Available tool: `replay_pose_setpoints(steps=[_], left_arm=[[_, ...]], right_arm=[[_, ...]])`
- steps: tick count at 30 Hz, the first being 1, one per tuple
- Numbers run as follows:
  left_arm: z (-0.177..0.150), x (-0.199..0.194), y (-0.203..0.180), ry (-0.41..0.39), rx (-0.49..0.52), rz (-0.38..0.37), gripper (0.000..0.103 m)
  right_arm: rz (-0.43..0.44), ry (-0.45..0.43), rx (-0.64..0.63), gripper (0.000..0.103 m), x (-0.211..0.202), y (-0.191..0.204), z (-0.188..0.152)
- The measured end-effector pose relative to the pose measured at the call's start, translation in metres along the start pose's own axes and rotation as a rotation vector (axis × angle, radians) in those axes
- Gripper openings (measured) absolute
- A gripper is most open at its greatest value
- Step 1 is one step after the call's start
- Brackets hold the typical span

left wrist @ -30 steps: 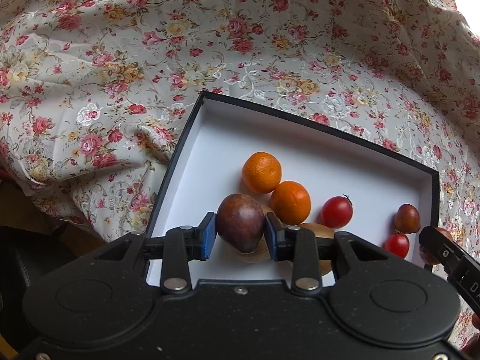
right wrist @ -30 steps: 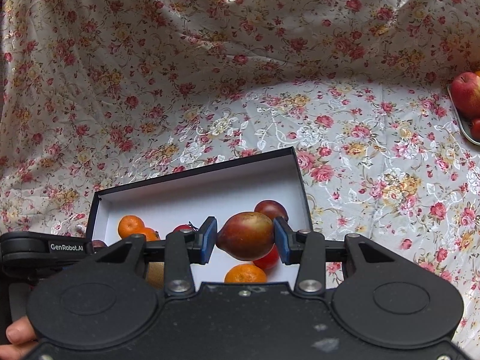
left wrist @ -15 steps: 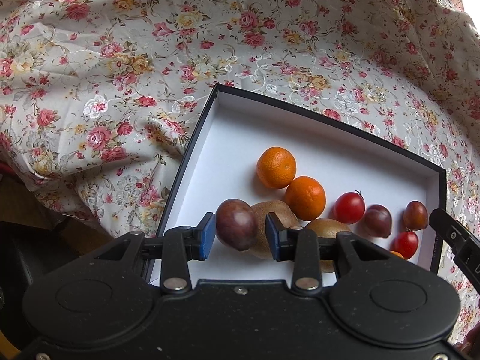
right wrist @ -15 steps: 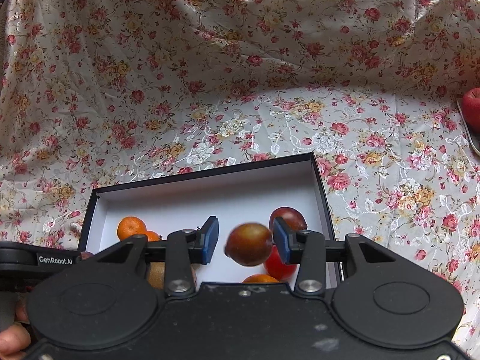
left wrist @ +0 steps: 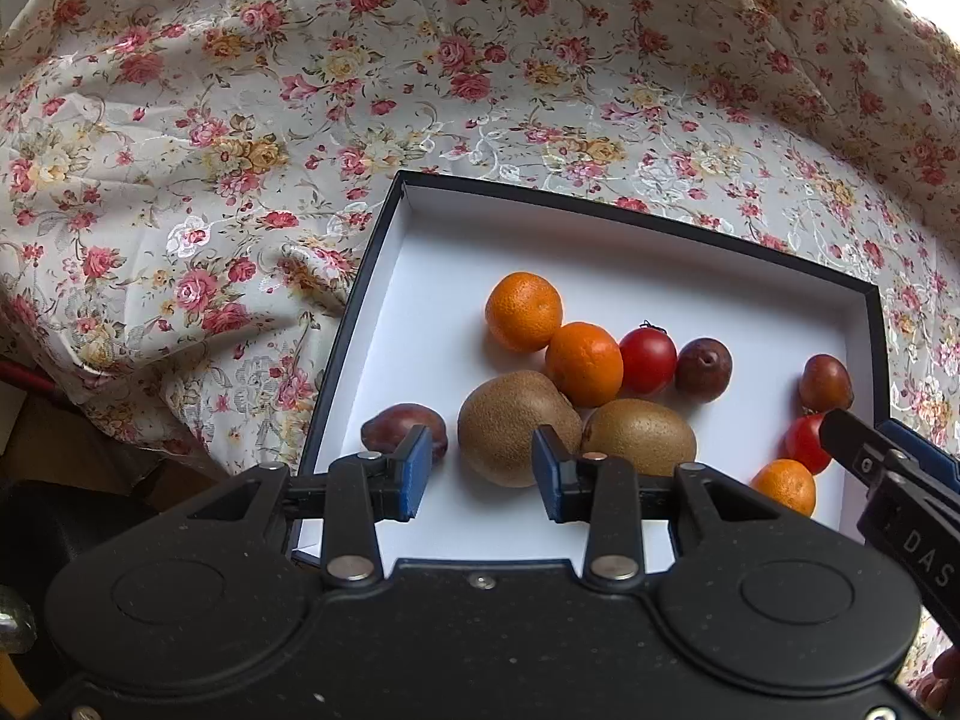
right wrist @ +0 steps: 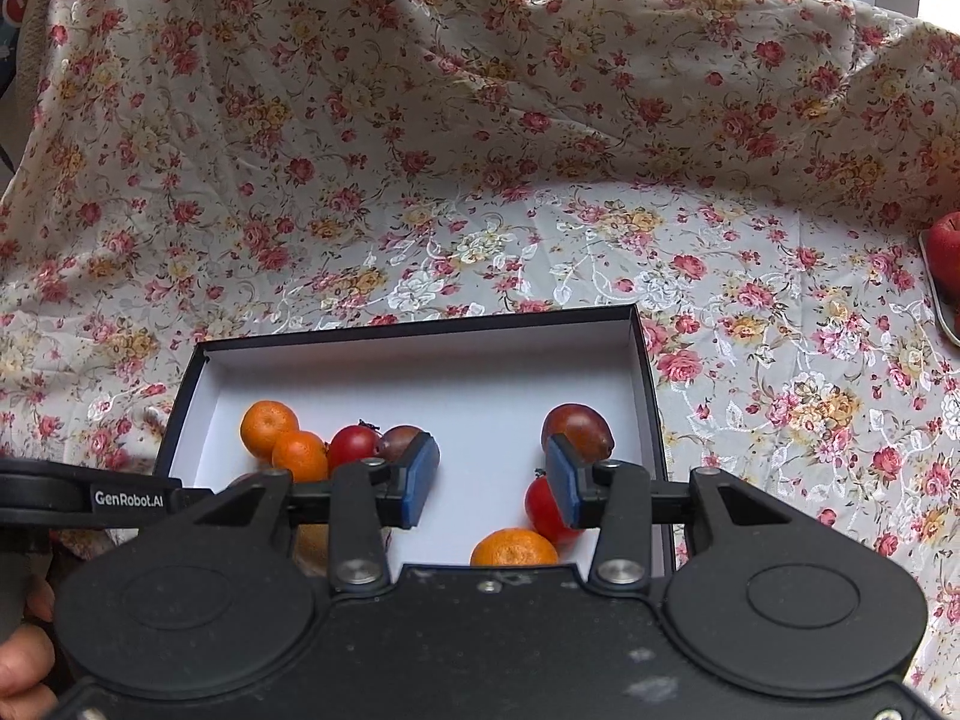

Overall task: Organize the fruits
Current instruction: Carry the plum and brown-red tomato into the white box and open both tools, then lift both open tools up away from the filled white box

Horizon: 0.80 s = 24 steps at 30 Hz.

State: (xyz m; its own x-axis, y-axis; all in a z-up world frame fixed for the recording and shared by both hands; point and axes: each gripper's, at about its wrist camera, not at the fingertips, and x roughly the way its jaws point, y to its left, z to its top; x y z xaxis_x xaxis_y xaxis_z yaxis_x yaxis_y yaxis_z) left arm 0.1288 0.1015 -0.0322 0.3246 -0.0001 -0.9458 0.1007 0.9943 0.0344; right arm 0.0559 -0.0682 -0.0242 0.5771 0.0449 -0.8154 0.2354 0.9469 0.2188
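Observation:
A black box with a white inside [left wrist: 456, 240] [right wrist: 420, 360] lies on the flowered cloth and holds several fruits: two oranges [left wrist: 523, 311], two kiwis [left wrist: 510, 420], tomatoes [left wrist: 648, 360] and dark plums [left wrist: 703, 369]. My left gripper [left wrist: 480, 471] is open and empty above the box's near edge. A dark plum [left wrist: 396, 429] lies just behind its left finger. My right gripper [right wrist: 492, 474] is open and empty over the box. A dark red plum [right wrist: 579, 429] lies behind its right finger, and a tomato [right wrist: 543, 510] and an orange [right wrist: 513, 547] lie below it.
Flowered cloth [left wrist: 240, 120] covers the table and rises in folds behind. A tray with red apples [right wrist: 945, 246] shows at the right edge of the right wrist view. The right gripper's finger [left wrist: 870, 462] reaches in at the right of the left wrist view.
Both grippers have opened and let go of their plums, which now lie in the box. Both grippers have pulled back and up a little.

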Motion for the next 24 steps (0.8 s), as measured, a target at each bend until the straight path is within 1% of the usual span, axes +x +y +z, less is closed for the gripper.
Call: replay_pose_setpoints(steps=[8, 13, 18, 24], left_arm=[[-0.011, -0.006, -0.016, -0.014, 0.042, 0.023, 0.046], [-0.018, -0.013, -0.024, -0.025, 0.060, 0.042, 0.047], [-0.024, -0.022, -0.031, -0.031, 0.061, 0.044, 0.047], [-0.033, -0.033, -0.043, -0.047, 0.093, 0.068, 0.047]], right_arm=[[-0.013, 0.036, -0.057, 0.044, -0.004, 0.005, -0.015], [-0.016, 0.053, -0.064, 0.044, -0.010, -0.002, -0.020], [-0.028, 0.062, -0.072, 0.044, -0.017, -0.011, -0.024], [-0.042, 0.073, -0.088, 0.044, -0.025, -0.017, -0.031]])
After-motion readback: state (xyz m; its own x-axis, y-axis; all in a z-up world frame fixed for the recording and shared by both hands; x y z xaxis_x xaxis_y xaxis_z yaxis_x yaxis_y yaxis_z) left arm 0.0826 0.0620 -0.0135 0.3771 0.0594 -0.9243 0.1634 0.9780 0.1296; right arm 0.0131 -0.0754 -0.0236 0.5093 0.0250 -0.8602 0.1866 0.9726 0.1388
